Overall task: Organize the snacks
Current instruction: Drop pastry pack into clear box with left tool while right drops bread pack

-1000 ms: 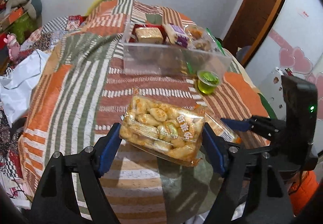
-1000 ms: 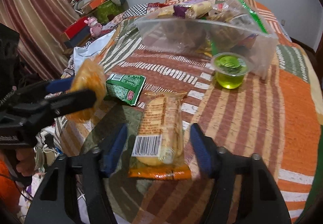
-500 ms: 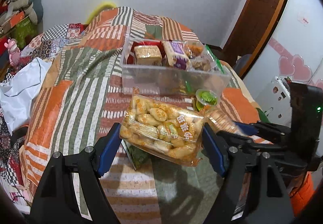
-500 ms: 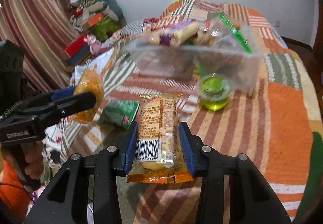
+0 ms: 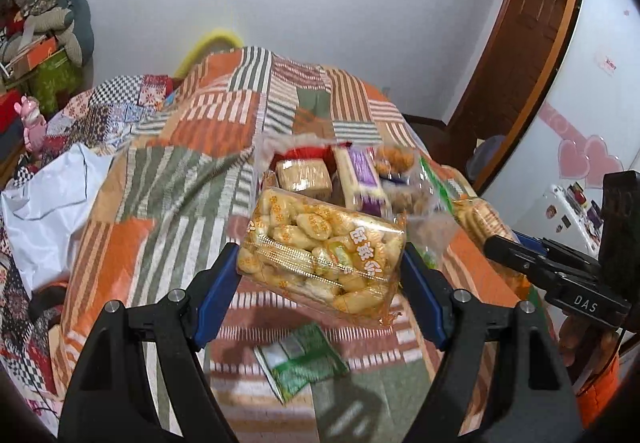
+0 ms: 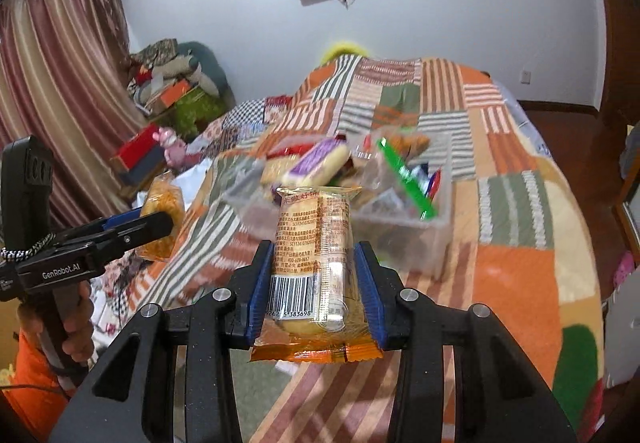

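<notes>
left gripper (image 5: 320, 271): we have it clamped on the clear cookie pack (image 5: 322, 253), blue pads against both short ends, pack tilted and lifted off the quilt (image 5: 160, 211).
right gripper (image 6: 314, 283): we have it closed on the orange-wrapped pastry (image 6: 314, 263), barcode side toward the camera, wrapper tail hanging out at the near end.
snack bin (image 6: 400, 235): clear plastic box on the quilt, just beyond both held packs; holds a purple-label roll (image 6: 320, 163), a green strip pack (image 6: 406, 179) and other wrapped snacks.
green packet (image 5: 300, 359): lying flat on the quilt, below the cookie pack, outside the bin.
blur: bin contents smeared, finer labels unreadable.
</notes>
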The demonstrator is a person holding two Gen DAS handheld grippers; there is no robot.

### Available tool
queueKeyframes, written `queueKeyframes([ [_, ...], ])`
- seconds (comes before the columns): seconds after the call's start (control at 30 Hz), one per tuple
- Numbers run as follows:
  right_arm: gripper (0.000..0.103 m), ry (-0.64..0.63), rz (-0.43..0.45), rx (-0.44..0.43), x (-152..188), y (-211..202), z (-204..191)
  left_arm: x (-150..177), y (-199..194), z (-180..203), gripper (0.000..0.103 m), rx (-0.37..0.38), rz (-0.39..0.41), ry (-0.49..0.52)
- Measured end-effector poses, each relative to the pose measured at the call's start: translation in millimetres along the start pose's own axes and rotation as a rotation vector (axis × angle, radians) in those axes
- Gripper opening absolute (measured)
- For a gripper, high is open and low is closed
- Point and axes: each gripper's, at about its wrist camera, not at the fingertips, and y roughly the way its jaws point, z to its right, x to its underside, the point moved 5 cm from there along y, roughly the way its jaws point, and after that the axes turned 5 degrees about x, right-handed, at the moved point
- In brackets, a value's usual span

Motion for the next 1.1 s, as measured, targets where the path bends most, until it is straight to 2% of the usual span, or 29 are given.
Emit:
queueKeyframes([
  [0.23,0.038,0.019,0.063,0.012,-33.3,2.0,7.4,-28.1,16.4,-4.2,0.077,-0.013,0.016,0.004],
  [0.43,0.038,0.024,0.079,0.011,-54.4,17.8,8.0,-44.9,39.6,-6.2,0.077,-0.012,0.005,0.008],
  [1.1,0.038,0.004,0.02,0.017,-79.3,88.7,7.9,-74.5,132.3,-26.8,0.077,0.007,-0.084,-0.066],
])
